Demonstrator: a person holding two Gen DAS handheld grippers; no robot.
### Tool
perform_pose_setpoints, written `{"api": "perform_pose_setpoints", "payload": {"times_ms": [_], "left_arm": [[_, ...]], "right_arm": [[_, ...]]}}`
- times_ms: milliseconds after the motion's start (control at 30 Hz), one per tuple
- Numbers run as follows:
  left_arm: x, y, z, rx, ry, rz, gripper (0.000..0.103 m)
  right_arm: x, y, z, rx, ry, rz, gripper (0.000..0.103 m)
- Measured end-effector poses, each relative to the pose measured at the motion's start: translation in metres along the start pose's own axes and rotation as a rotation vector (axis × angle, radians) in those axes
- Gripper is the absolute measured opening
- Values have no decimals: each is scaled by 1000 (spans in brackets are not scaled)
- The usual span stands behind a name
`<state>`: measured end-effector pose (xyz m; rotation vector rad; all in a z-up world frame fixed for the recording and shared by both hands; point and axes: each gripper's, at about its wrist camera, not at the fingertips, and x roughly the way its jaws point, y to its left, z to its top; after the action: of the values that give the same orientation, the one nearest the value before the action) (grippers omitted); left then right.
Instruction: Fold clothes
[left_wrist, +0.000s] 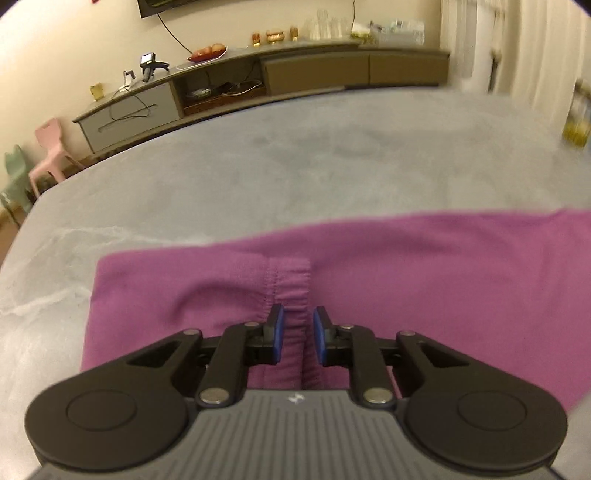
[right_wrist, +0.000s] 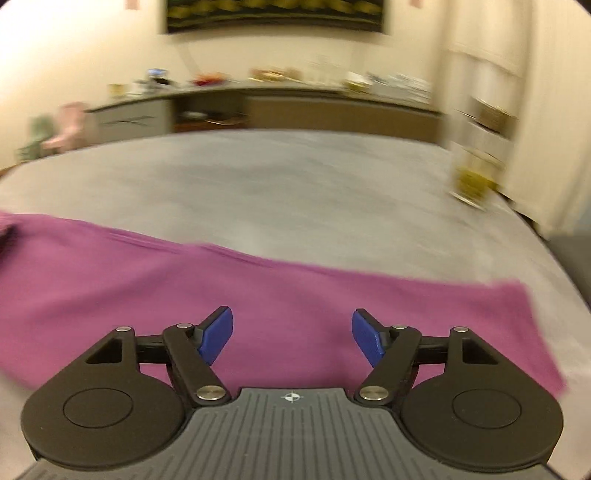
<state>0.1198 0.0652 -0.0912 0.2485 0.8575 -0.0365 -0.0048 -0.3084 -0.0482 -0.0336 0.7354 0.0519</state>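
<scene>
Left wrist view first: bottom centre of the frame, the left tool (left_wrist: 297, 334) has its blue pads nearly together with a gathered ridge of the purple garment (left_wrist: 406, 280) pinched between them, right by a stitched hem. Looks like a real grip, not just hovering. Right wrist view: the right tool (right_wrist: 292, 336) sits low in frame with its fingers spread wide and nothing in them, purple cloth lying flat under it. The garment stretches across the lower half of both frames on the grey bed (left_wrist: 295, 177). Further back, top of frame, a long TV cabinet (left_wrist: 258, 77) along the wall. Progress-wise I'd say early: maybe one lengthwise fold in, hard to tell, most folding left.
</scene>
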Motion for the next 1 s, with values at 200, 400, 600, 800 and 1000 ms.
{"api": "perform_pose_setpoints", "payload": {"times_ms": [200, 400, 600, 800, 1000], "left_arm": [[17, 13, -2, 9, 7, 139, 20], [34, 61, 2, -47, 47, 208, 21], [27, 67, 17, -89, 76, 214, 20], [-23, 14, 39, -127, -48, -22, 20], [-44, -88, 85, 2, -95, -298, 25]], "right_arm": [[7, 10, -13, -31, -12, 58, 75], [17, 38, 7, -105, -55, 157, 76], [-11, 6, 0, 20, -144, 175, 83], [-25, -79, -17, 350, -187, -70, 91], [-7, -73, -15, 289, -94, -127, 91]]}}
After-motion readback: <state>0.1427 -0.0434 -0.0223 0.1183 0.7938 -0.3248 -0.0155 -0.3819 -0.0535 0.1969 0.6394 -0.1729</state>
